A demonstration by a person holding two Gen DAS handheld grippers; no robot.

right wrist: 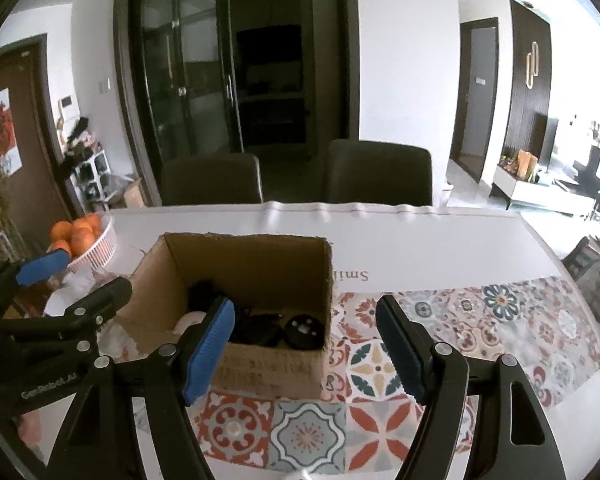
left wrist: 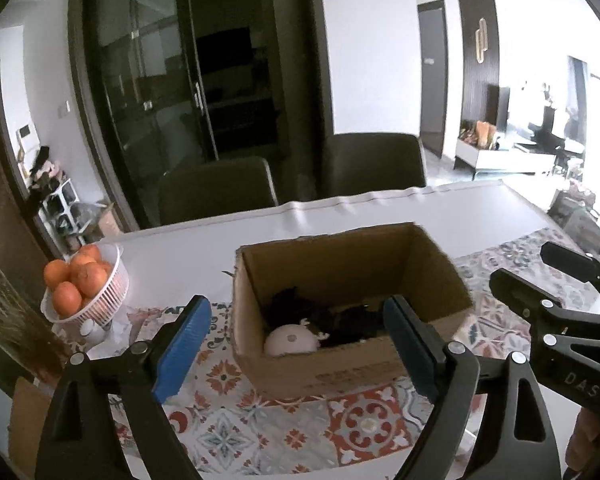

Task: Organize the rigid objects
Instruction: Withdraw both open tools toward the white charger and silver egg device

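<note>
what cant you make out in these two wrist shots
- Dark objects in the brown cardboard box: left wrist view, shadow and the left gripper finger hide their shapes.
- White round object: right wrist view, mostly behind the box wall and the right gripper finger.
- Print on the box front: blurred.

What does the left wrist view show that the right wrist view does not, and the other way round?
Only the left wrist view shows a white round object clearly in the cardboard box. Only the right wrist view shows a black round part in the box and printed letters on the table. Both show the basket of oranges, two chairs, the patterned mat and both grippers open, holding nothing.
</note>
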